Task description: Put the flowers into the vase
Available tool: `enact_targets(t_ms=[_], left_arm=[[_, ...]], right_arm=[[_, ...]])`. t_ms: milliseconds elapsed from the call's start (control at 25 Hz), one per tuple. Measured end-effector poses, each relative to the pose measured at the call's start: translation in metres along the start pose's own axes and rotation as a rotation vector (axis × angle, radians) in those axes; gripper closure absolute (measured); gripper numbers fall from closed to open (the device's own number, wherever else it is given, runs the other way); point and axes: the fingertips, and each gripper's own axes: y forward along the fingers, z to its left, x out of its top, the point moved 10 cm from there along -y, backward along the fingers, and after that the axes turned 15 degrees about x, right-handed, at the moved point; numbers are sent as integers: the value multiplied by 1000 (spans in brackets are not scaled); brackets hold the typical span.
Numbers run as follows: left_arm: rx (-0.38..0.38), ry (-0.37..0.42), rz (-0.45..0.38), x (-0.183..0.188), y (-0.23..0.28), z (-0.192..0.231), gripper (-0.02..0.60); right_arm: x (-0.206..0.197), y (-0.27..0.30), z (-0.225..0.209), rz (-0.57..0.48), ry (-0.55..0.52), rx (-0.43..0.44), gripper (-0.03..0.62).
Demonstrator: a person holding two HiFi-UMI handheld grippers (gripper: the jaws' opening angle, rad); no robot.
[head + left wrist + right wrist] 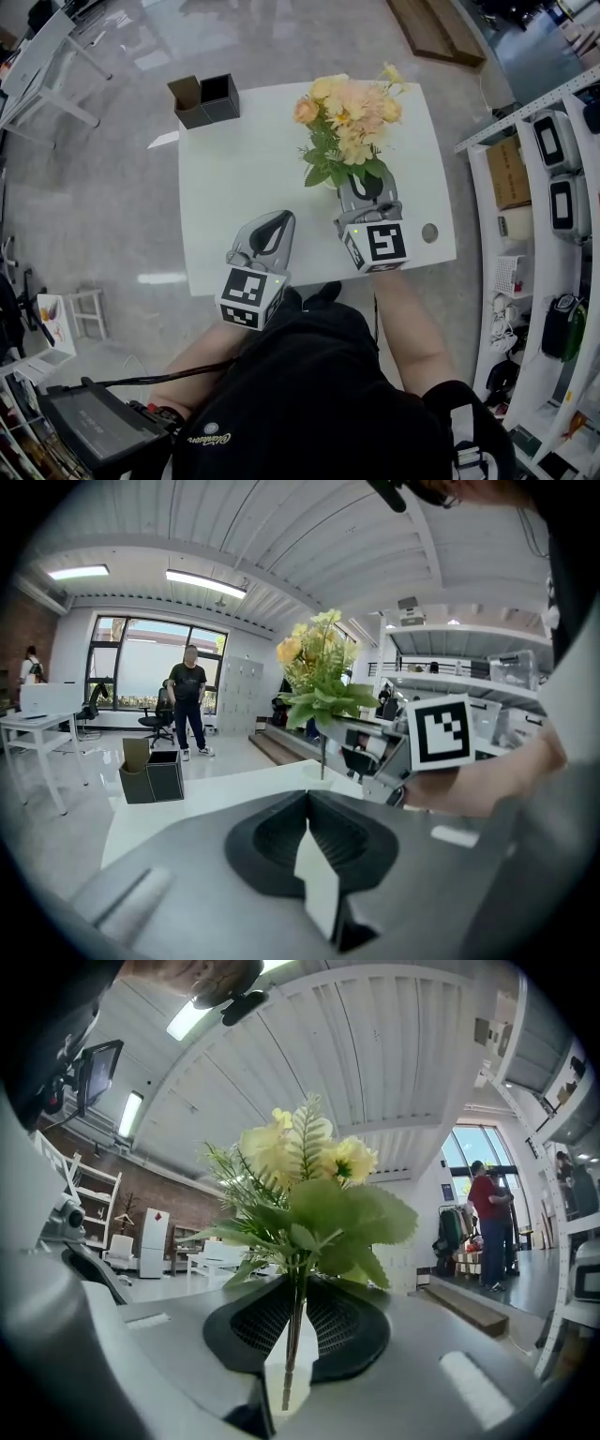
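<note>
A bunch of yellow and peach flowers (345,117) with green leaves stands upright over the white table (234,187). My right gripper (361,181) is shut on its stems just below the leaves; in the right gripper view the thin stems (292,1335) run down between the closed pads. In the left gripper view one stem reaches down to a small pale vessel (317,772) on the table, apparently the vase, mostly hidden. My left gripper (280,218) hovers at the table's near edge, left of the bunch, with its tips (307,797) together and nothing between them.
A black box with a brown cardboard one (204,100) stands at the table's far left corner. A small round disc (429,232) lies near the right edge. White shelves (553,187) with boxes run along the right. People stand far off in the room.
</note>
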Motion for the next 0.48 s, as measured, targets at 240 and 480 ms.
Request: enact_targets(t_ms=[240, 480], left_arm=[[-6, -2, 7, -2, 5, 3, 574], [-15, -4, 9, -5, 6, 7, 574]], right_arm=[[-22, 3, 4, 61, -15, 15, 543], [-38, 6, 7, 117, 3, 20, 543]])
